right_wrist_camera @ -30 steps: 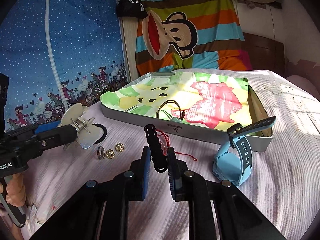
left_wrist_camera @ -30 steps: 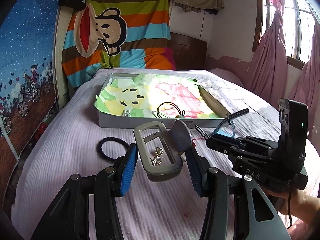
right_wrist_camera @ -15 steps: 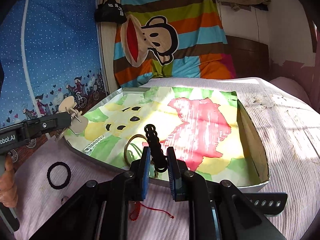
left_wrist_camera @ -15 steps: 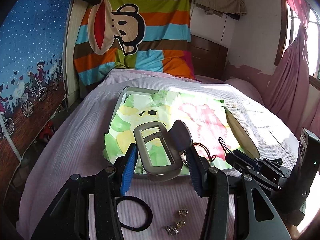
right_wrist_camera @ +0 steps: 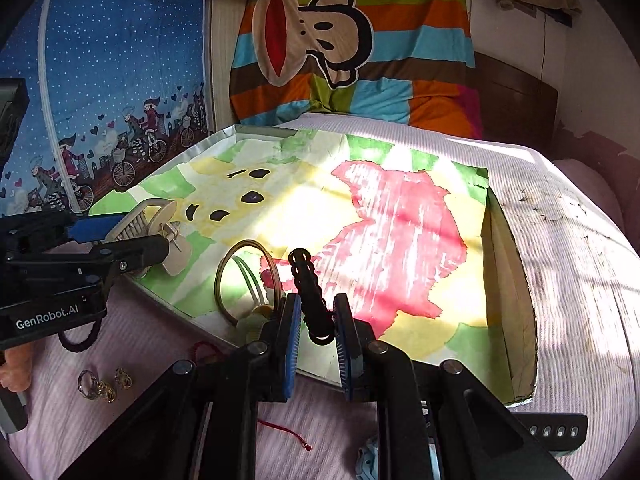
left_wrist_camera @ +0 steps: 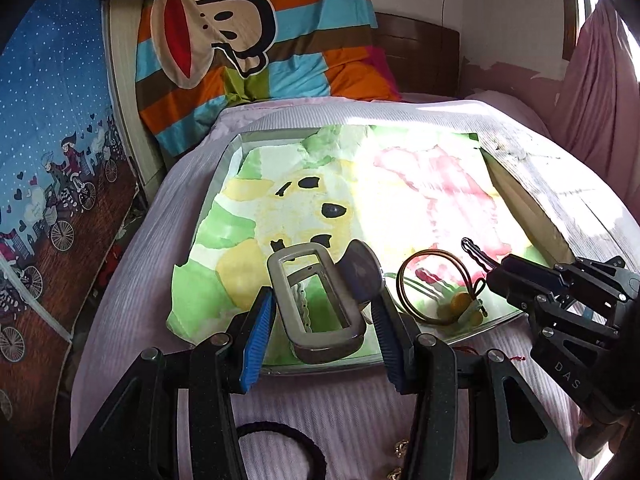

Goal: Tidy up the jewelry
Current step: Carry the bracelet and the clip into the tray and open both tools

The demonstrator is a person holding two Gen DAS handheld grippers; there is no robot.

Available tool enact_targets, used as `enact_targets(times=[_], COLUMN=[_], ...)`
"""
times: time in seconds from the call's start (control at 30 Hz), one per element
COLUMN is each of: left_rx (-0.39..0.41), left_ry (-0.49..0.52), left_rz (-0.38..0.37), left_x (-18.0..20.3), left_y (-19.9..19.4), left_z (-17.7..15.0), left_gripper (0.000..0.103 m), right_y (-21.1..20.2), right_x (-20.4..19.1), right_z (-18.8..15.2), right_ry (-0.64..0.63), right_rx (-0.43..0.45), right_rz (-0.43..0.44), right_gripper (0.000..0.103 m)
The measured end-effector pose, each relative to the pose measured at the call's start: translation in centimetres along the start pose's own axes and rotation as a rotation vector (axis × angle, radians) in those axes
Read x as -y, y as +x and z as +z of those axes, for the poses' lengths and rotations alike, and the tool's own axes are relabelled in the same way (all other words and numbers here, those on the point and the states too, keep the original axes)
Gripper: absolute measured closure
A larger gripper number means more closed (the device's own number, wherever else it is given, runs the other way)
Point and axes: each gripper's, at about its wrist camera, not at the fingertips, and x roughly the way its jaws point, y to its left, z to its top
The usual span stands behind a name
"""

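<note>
My left gripper [left_wrist_camera: 323, 322] is shut on a beige hair claw clip [left_wrist_camera: 316, 304] and holds it over the near left part of the shallow box [left_wrist_camera: 236, 148] lined with painted paper. My right gripper [right_wrist_camera: 316, 330] is shut on a black wavy hair clip [right_wrist_camera: 310, 292] above the box's near edge. In the left wrist view the right gripper [left_wrist_camera: 496, 276] shows at right with the black clip [left_wrist_camera: 476, 254]. In the right wrist view the left gripper [right_wrist_camera: 132, 250] shows at left with the claw clip [right_wrist_camera: 160, 224]. A thin brown hoop [right_wrist_camera: 244, 276] lies in the box.
On the pink bedspread lie a black hair tie [left_wrist_camera: 280, 448], small gold rings [right_wrist_camera: 104, 384], a red string [right_wrist_camera: 288, 434] and a blue watch with a black strap [right_wrist_camera: 560, 432]. A striped monkey blanket [right_wrist_camera: 352, 52] stands behind. A blue printed wall [right_wrist_camera: 100, 80] is at left.
Both grippers have moved forward from over the bedspread to over the box's near edge, each still holding its clip. The hair tie and rings now lie behind and below them.
</note>
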Motion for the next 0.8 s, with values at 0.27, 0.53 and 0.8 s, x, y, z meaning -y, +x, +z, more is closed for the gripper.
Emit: enact_targets(times=[0.27,0.53,0.8], left_rx=[-0.008,0.011,0.138], left_ry=[-0.104,-0.131,-0.152], left_rz=[-0.062,-0.064,-0.05], left_x=[-1.7,-2.1,-3.1], left_y=[0.6,-1.1,-5.7], left_z=[-0.5,-0.6,-1.2], left_gripper=[0.059,0.055,0.04], right_y=[0.1,-0.9,-4.8], right_x=[0.1,-0.1,0.0], right_z=[-0.2,-0.2,-0.1], right_ry=[0.015,0.023,0.087], right_rx=[0.0,0.034,0.152], right_rz=[0.018,0.011,0.011], right_gripper=[0.087,0.075,0.04])
